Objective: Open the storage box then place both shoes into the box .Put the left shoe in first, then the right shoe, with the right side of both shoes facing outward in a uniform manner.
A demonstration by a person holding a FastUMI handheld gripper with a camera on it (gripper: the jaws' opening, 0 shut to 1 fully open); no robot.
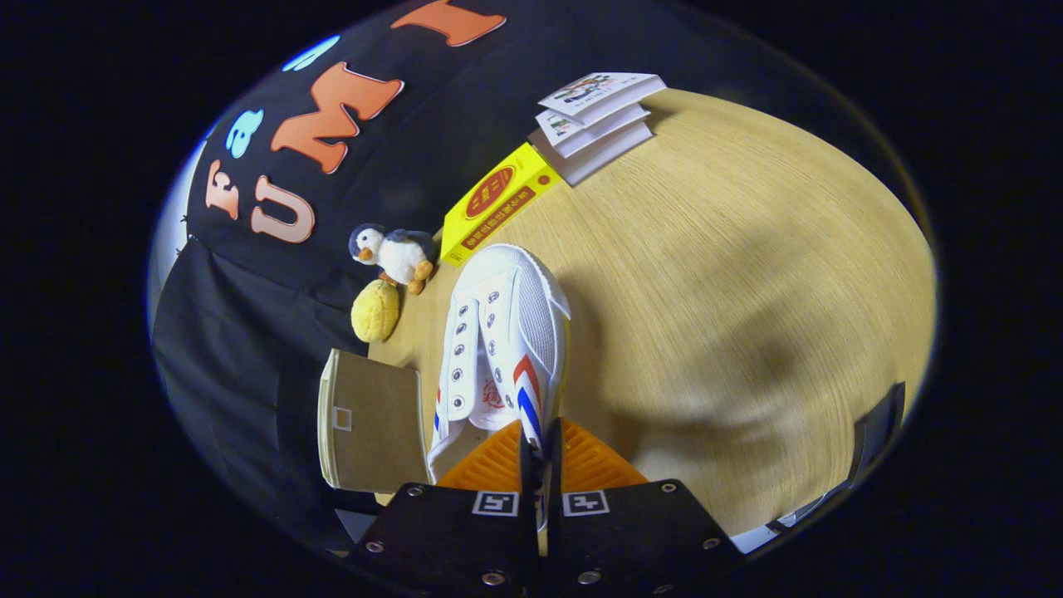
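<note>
- Gripper (540, 453) fingers pressed together on the heel collar of a white shoe (502, 349), held above the wooden table (731, 274).
- Carry step, apparently; next it needs lowering into the open storage box (369, 423) just beside, stripes facing outward.

The shoe (507, 332) is white with red and blue slanted stripes on its side and a small red emblem near the eyelets. The worktop (731, 274) is pale wood grain. A penguin toy (397, 253) is black and white with orange feet, beside a yellow plush ball (375, 311). A yellow box (496, 202) bears a red oval. The storage box (369, 419) is tan cardboard. The books (600, 116) are white.
</note>
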